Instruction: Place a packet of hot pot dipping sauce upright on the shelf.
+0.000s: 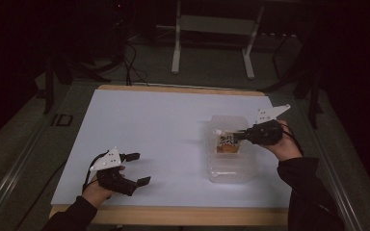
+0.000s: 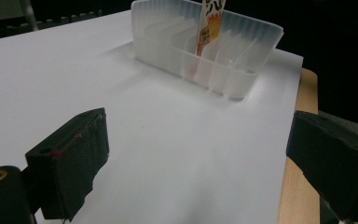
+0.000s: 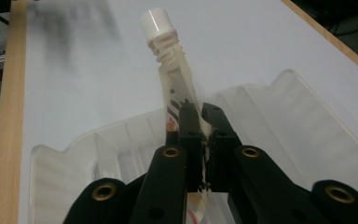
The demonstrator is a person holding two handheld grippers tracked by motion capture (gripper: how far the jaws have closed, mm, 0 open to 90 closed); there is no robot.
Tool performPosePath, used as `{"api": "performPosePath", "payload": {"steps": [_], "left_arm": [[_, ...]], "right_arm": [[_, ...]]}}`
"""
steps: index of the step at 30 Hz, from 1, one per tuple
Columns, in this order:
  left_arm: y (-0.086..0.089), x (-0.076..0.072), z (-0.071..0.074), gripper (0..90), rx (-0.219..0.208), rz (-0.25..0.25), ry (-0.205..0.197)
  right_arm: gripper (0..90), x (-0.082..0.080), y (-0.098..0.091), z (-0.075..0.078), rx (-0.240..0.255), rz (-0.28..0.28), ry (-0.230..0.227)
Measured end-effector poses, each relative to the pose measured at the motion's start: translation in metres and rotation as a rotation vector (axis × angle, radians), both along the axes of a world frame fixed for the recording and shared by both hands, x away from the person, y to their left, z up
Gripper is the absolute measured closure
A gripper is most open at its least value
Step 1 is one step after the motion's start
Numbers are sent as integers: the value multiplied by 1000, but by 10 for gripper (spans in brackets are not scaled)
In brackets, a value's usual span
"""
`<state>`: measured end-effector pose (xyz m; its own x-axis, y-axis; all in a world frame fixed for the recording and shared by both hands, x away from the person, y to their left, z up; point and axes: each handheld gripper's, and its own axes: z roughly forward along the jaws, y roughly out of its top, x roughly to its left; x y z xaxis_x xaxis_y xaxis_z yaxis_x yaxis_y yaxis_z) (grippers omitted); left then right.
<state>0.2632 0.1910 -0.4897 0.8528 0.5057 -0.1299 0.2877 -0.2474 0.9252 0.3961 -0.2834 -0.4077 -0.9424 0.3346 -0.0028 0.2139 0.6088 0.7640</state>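
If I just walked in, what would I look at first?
Probably the right gripper, shut on a spouted pouch with a white screw cap, holding it over the clear plastic divided bin at the right of the white table. Next, the left gripper near the front left edge, jaws wide open with nothing between them.

Dim room, dark surroundings; white table (image 1: 164, 139) brightest, mild glare; soft shadows; slight blur throughout.
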Motion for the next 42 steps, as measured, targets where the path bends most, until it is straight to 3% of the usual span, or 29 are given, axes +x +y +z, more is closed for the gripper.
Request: {"api": "performPosePath", "payload": {"steps": [5, 8, 14, 18, 22, 31, 36, 42], "left_arm": [[0, 1, -1, 59, -10, -15, 8], [0, 1, -1, 59, -9, -13, 5], [0, 0, -1, 59, 1, -21, -1], [1, 0, -2, 59, 10, -19, -2], [1, 0, -1, 59, 11, -16, -3], [0, -1, 0, 59, 12, -16, -9], [0, -2, 1, 58, 12, -14, -14], [0, -3, 2, 59, 10, -16, -19]], "right_arm": [[789, -2, -1, 2, 18, -12, 25], [748, -4, 1, 6, 6, -30, 11], [645, -9, 2, 26, 60, -69, -30], [588, -16, 6, 35, 87, -53, -35], [498, -27, 12, 39, 88, -23, -74], [186, -49, 22, 43, 130, -20, -60], [163, -62, 26, 42, 156, -11, -57], [159, -74, 32, 31, 146, -3, -56]]}}
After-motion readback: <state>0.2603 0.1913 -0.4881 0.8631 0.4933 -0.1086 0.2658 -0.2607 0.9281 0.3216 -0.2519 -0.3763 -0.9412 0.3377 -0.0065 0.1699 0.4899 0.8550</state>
